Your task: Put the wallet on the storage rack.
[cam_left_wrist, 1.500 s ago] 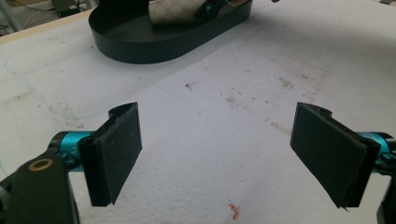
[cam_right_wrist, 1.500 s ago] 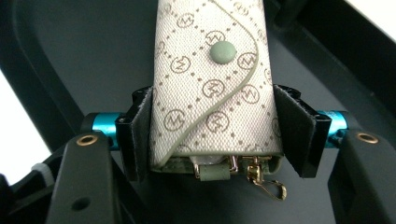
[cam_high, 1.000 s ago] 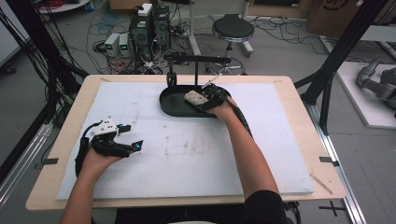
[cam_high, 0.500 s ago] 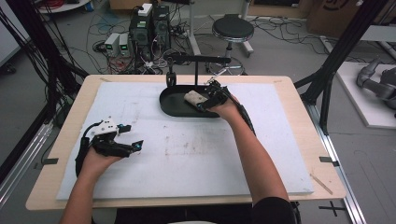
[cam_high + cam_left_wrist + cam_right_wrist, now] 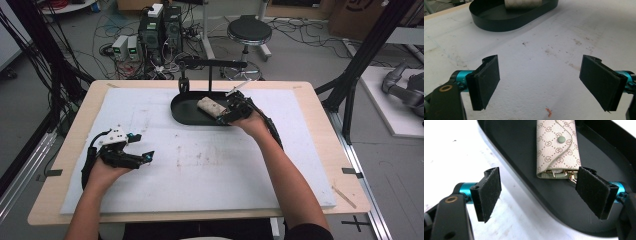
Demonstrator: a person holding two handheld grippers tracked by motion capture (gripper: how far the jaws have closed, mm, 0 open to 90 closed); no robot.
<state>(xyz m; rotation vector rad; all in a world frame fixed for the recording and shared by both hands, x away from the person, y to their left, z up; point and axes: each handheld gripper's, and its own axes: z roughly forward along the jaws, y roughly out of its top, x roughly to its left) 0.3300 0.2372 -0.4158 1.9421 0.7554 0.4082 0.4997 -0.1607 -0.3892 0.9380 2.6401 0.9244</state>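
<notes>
A beige patterned key pouch with a green snap lies flat in a black oval tray; its gold key hooks poke out at the near end. My right gripper is open at the tray's near rim, jaws wide, nothing between them, the pouch just beyond its fingertips. From above, the pouch lies in the tray with the right gripper at its right end. My left gripper rests low over the white mat at the left, open and empty. In the left gripper view, the tray stands far ahead of the open left gripper.
A white foam mat covers the wooden table. A black stand with a horizontal bar rises behind the tray. A small orange scrap lies on the mat. Electronics, cables and a stool sit on the floor beyond.
The right gripper has drawn back slightly from the pouch toward the tray's right end. The left gripper has stayed put.
</notes>
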